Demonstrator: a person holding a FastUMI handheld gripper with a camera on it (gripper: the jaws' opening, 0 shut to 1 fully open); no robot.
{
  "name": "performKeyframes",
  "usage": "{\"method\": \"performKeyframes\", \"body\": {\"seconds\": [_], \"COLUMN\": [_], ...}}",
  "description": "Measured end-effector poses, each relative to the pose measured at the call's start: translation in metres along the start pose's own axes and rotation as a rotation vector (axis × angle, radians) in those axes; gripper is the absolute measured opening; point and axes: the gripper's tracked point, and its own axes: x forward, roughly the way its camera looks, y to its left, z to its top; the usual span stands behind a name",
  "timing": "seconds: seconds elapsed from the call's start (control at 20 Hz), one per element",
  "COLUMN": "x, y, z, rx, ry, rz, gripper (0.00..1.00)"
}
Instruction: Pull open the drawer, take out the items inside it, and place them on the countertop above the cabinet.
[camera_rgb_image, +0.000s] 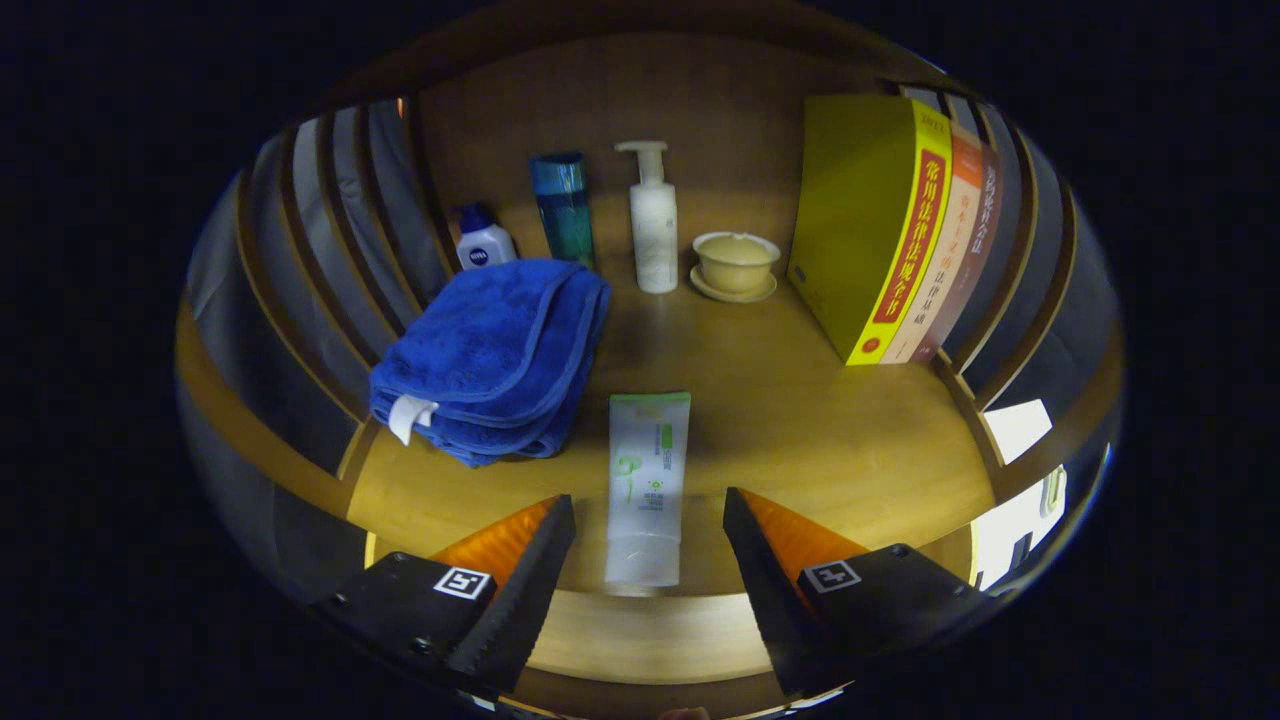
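White tube (648, 490) with green print lies flat on the wooden countertop (800, 420), cap end toward the camera, its lower half between the two fingers. Gripper (648, 545) spread wide; neither toothed pad touches the tube, clear gap on both sides. Judged step: the placing part of the task, with the tube resting on the surface and the fingers free of it, so this item looks delivered. Cannot see the drawer from here, so cannot tell whether more remains inside. Next move, by my reading, calls for a straight pull back along the fingers' line without nudging the tube sideways, then a drop down to the drawer below for whatever is left. Just left of the tube, near touching, a folded blue towel (495, 360). Beyond, along the back panel: a small blue-capped white bottle (485, 243), a tall teal bottle (563, 208), a white pump bottle (654, 225), a cream lidded cup on a saucer (736, 264). Right, a row of upright books (890, 225), yellow one nearest. Open surface for further items lies right of the tube, ahead of the books; the towel crowds the left.
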Motion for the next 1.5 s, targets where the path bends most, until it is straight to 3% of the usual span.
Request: {"method": "performKeyframes", "body": {"seconds": [0.45,0.9,1.15,1.5], "x": [-0.114,-0.221,-0.254,-0.299], "y": [0.016,0.048,0.062,0.035], "z": [0.027,0.010,-0.015,-0.022], "rx": [-0.036,-0.104,-0.036,0.001], "ry": [-0.319,-0.539,-0.629,-0.814], "rz": [0.067,0.121,0.161,0.033], "gripper": [0.97,0.97,0.97,0.97]}}
